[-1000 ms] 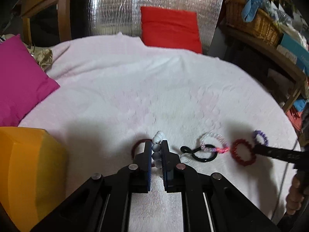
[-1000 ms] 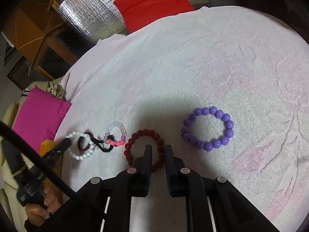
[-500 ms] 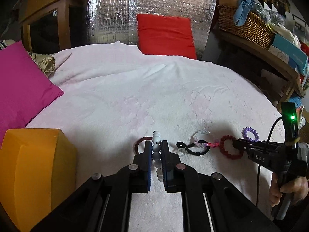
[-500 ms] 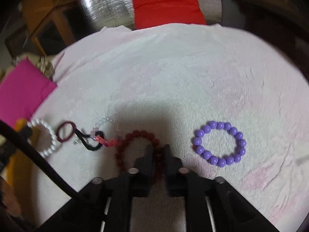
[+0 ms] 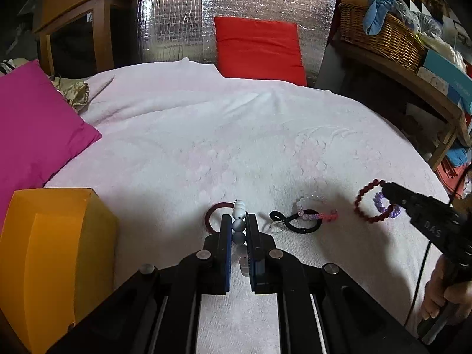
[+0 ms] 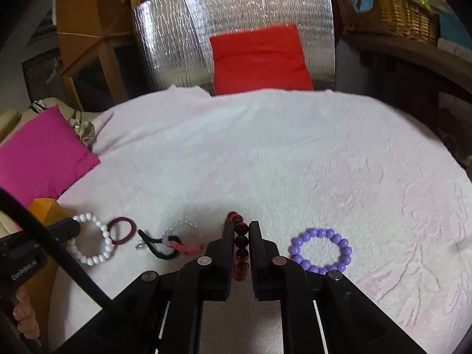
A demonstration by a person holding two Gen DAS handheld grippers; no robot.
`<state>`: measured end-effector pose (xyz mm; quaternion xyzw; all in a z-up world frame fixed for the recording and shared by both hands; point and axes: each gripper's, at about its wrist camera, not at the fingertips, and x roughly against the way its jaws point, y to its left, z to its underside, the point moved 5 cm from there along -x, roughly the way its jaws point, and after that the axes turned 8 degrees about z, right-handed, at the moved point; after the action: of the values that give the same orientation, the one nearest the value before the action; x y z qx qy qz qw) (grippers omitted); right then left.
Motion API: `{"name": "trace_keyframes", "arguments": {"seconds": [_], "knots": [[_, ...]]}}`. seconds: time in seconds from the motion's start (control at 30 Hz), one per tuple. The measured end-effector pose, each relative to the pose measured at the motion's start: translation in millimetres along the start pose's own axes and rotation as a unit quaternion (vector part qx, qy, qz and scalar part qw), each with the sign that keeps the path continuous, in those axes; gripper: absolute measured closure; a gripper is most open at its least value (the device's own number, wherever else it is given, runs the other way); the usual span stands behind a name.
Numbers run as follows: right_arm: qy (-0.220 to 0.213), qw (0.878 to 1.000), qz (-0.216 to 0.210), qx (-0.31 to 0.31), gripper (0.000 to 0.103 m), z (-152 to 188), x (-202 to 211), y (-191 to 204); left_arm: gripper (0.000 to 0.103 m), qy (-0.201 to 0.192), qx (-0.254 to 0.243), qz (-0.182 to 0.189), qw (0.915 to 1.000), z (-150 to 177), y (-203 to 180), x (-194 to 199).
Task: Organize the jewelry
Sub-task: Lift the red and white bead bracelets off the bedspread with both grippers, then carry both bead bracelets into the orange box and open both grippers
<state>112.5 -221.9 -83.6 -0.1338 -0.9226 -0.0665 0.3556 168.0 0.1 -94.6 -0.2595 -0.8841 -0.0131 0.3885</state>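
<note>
My left gripper (image 5: 238,224) is shut on a white bead bracelet (image 5: 239,219), held upright above the pale pink bedspread (image 5: 236,135); the bracelet also shows in the right wrist view (image 6: 91,240). My right gripper (image 6: 239,228) is shut on a dark red bead bracelet (image 6: 240,244), lifted off the cover; it hangs as a ring in the left wrist view (image 5: 367,203). A purple bead bracelet (image 6: 321,250) lies to its right. A maroon hair band (image 5: 214,214), a black hair tie (image 5: 295,224) and a clear-and-pink bracelet (image 5: 312,206) lie between the grippers.
An orange box (image 5: 56,256) stands at the left by my left gripper. A magenta cushion (image 5: 35,129) lies at the far left, a red cushion (image 5: 256,47) at the back. A wicker basket (image 5: 380,35) sits on a shelf at the right.
My right gripper has closed on the dark red bracelet and lifted it off the bedspread. The left gripper has held the white bracelet throughout and risen slightly.
</note>
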Motion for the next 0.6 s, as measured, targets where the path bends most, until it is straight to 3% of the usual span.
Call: {"name": "trace_keyframes", "arguments": {"seconds": [0.6], "knots": [[-0.052,0.998,-0.042,0.0,0.092,-7.6,42.5,44.5,0.094,-0.053,0.035,-0.026,0.9976,0.3,9.6,54.1]]}}
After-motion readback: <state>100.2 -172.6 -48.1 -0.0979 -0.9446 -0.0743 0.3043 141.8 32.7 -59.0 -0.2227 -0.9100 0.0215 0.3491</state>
